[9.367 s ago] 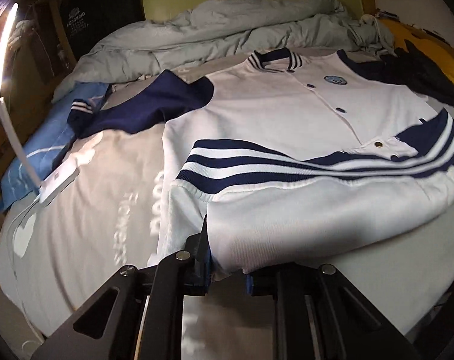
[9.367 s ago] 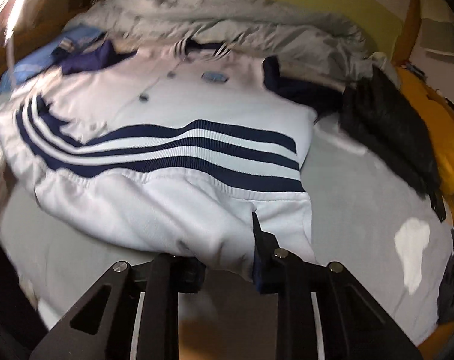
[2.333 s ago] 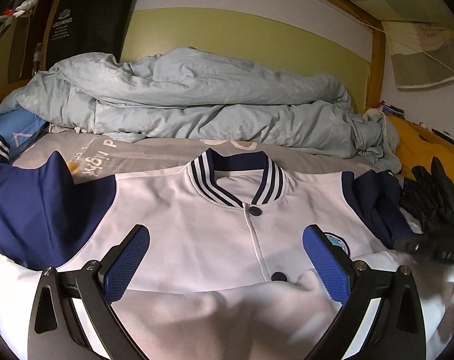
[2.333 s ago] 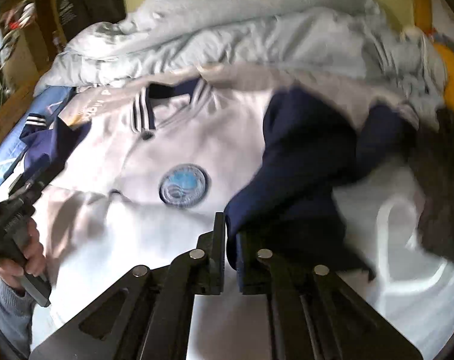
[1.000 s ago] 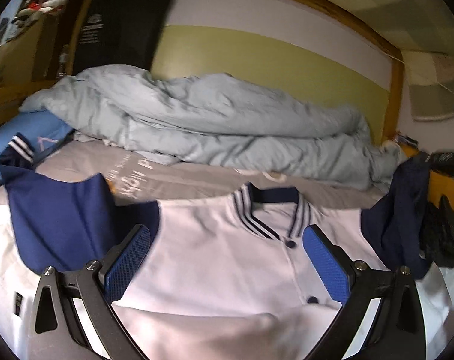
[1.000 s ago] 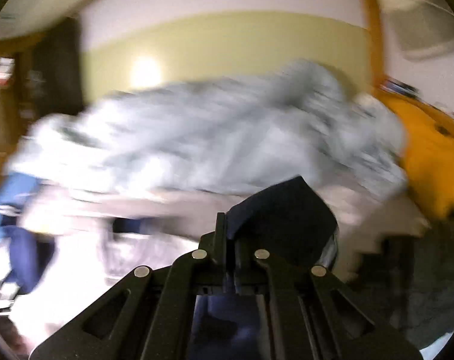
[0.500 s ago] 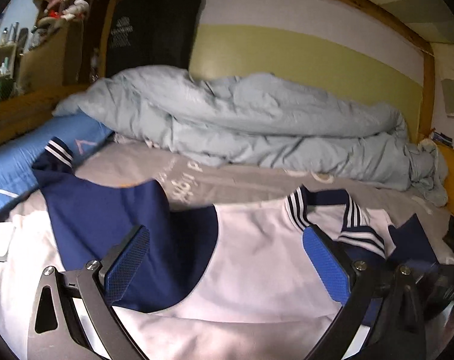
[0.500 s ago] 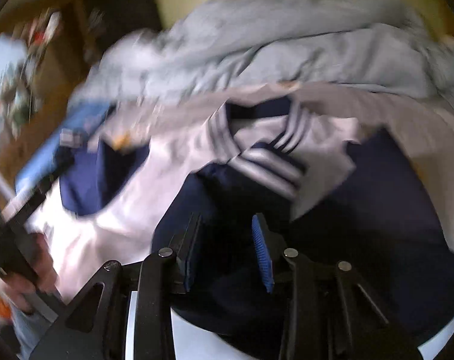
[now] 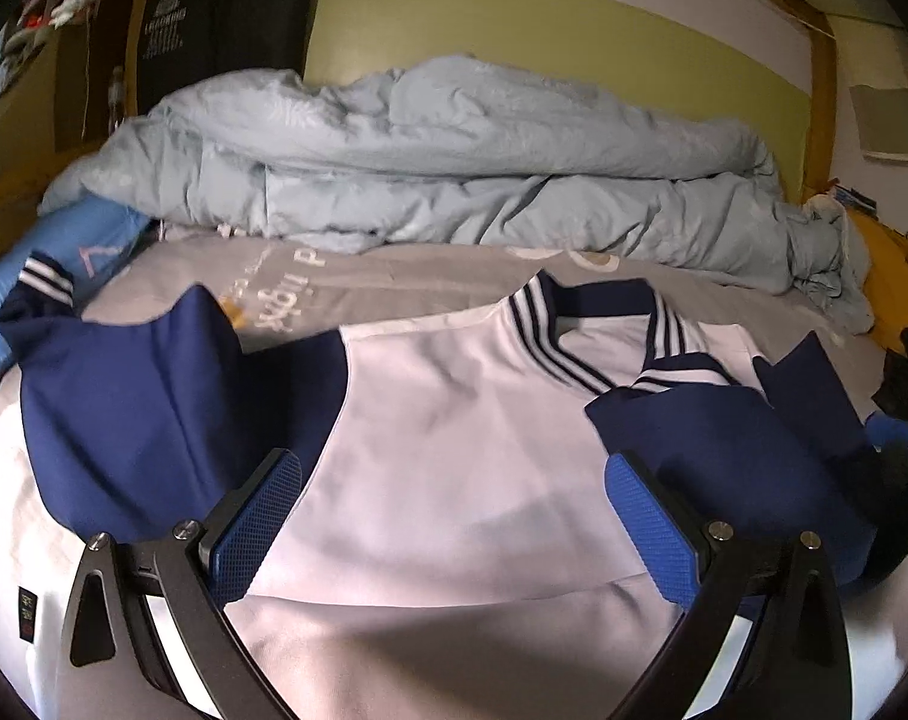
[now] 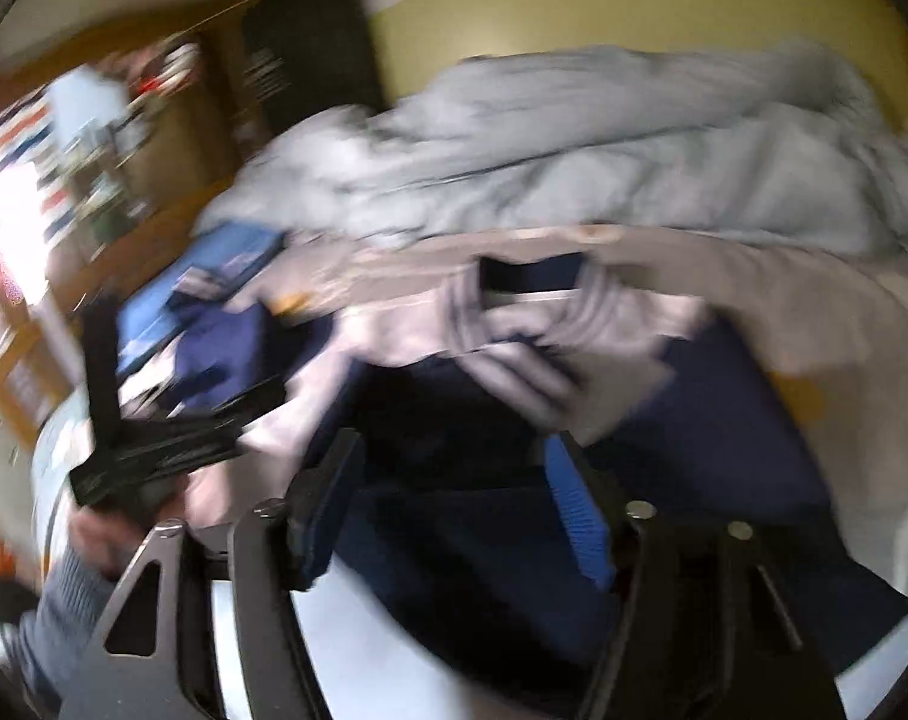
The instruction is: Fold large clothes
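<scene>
grey bed (image 9: 429,282) bears white-and-navy jacket (image 9: 454,450), one sleeve (image 9: 742,456) folded across.

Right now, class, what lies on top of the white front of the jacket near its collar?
A navy sleeve, folded across the white jacket beside the striped collar. The jacket front beneath the sleeve is covered and cannot be seen.

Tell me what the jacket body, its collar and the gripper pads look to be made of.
Jacket body: smooth matte white fabric, likely a soft knit or fleece; it drapes in gentle folds without shine.
Collar: ribbed knit, by its raised navy and white stripes.
Left gripper pads: blue, probably rubber or textured plastic; a fine grid pattern shows on the surface.
</scene>
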The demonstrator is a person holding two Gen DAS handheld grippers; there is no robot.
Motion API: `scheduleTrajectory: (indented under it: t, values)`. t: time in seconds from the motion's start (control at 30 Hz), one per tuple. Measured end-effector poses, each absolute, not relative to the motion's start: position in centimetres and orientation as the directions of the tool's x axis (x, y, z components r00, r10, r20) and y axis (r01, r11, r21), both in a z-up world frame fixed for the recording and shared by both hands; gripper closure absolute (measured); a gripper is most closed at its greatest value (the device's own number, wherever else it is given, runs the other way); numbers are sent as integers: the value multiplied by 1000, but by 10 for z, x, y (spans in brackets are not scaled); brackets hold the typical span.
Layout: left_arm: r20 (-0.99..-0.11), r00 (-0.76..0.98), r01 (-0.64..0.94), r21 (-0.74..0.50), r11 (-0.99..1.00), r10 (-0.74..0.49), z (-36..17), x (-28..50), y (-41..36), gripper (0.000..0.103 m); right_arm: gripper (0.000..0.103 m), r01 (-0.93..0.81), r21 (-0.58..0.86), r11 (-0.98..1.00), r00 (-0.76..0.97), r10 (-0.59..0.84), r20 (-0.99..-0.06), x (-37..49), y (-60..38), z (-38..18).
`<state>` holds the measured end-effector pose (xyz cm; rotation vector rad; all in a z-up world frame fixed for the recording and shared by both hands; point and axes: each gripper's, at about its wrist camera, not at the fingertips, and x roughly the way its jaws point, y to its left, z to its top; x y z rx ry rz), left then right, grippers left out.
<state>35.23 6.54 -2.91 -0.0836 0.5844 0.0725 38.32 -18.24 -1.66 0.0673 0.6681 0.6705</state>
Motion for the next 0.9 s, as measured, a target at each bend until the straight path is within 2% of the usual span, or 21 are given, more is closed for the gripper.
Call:
scheduleTrajectory:
  t: [0.03, 0.1, 0.2, 0.27, 0.3, 0.33, 0.37, 0.43, 0.53, 0.6, 0.77, 0.9]
  values:
    - [-540, 841, -89, -59, 994, 43, -27, 350, 64, 1, 32, -580, 260, 772, 558, 609, -563, 381, -171, -21]
    - [-512, 858, -89, -60, 994, 46, -22, 344, 65, 1, 31, -619, 244, 747, 510, 618, -598, 376, -150, -32]
    - [-474, 879, -101, -64, 993, 59, -14, 338, 69, 1, 31, -608, 146, 781, 541, 541, -643, 373, -130, -46]
    - [-454, 889, -104, -96, 990, 49, -10, 335, 74, 1, 32, -621, 127, 774, 539, 539, -647, 369, -127, -47]
    - [-449, 893, -100, -114, 988, 39, -8, 334, 77, 1, 39, -623, 112, 774, 553, 538, -636, 367, -127, -45]
    - [-443, 896, -100, -133, 986, 31, -7, 333, 80, 1, 68, -601, 69, 796, 599, 507, -620, 363, -129, -41]
    - [-441, 897, -103, -142, 985, 31, -6, 333, 81, 1, 101, -574, 39, 818, 633, 473, -612, 363, -130, -39]
    - [-436, 900, -103, -152, 983, 27, -5, 332, 83, 1, 100, -501, 28, 865, 694, 422, -584, 364, -142, -32]
    - [-423, 906, -90, -157, 984, 16, -3, 329, 82, 1, 100, -393, -13, 920, 812, 340, -474, 355, -170, -6]
    - [-422, 906, -82, -144, 986, 14, -3, 329, 78, 1, 100, -344, -33, 939, 847, 295, -443, 350, -190, 10]
    - [-438, 899, -44, -112, 993, -10, -7, 331, 64, 1, 99, -80, -59, 995, 775, 25, -632, 392, -244, -16]
    - [-457, 886, 28, -112, 993, -76, -10, 331, 48, 1, 99, 16, -46, 999, 665, -45, -745, 419, -277, -55]
